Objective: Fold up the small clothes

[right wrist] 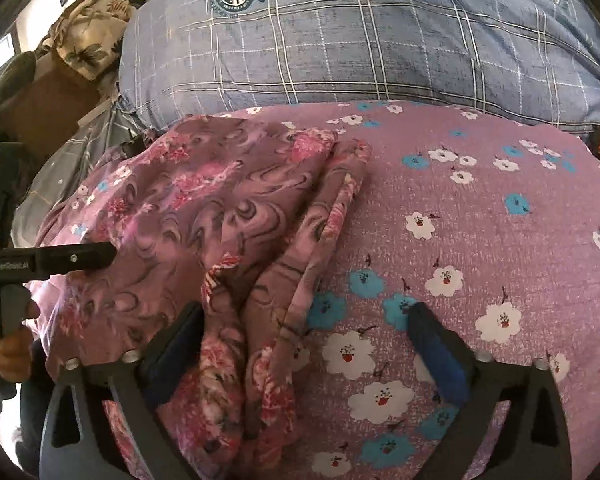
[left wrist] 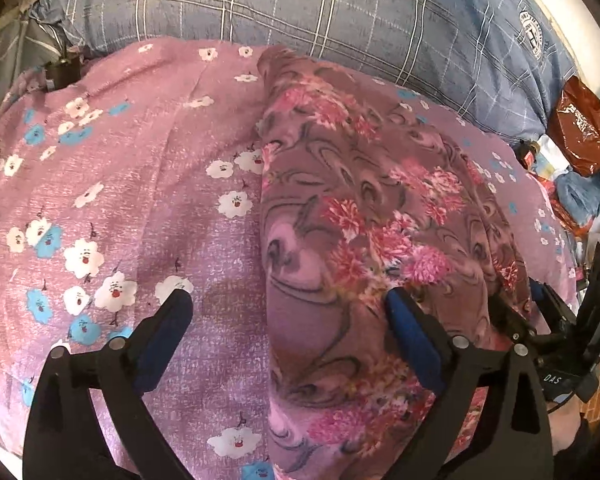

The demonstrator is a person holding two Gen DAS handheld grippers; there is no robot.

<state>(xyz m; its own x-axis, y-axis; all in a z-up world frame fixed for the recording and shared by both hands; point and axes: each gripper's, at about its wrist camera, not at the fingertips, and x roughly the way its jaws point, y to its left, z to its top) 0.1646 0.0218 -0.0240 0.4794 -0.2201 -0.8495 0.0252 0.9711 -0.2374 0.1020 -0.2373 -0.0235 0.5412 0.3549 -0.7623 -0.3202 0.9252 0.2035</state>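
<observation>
The left gripper (left wrist: pixel 288 312) is held with its blue-padded fingers spread wide apart and nothing clamped between them; one pad hangs over the bare bedsheet (left wrist: pixel 100 184), the other over the floral garment (left wrist: pixel 364 216). The right gripper (right wrist: pixel 304 328) is likewise spread wide, its left pad resting at the near edge of the floral garment (right wrist: pixel 204 216) and its right pad over the bedsheet (right wrist: pixel 480 240). The garment, a mauve cloth printed with pink blossoms and dark swirls, is laid folded on the purple bedsheet patterned with white and blue flowers. In the right wrist view a narrower folded strip is seen along the garment's right side, with creases running toward the camera. Behind the sheet a blue plaid pillow (left wrist: pixel 300 4) bearing a round crest is seen in both views (right wrist: pixel 340 32). At the left edge of the right wrist view the left gripper (right wrist: pixel 76 258) is seen from the side, just above the garment. A reddish-brown plastic bag (left wrist: pixel 580 128) lies at the far right of the left wrist view.
</observation>
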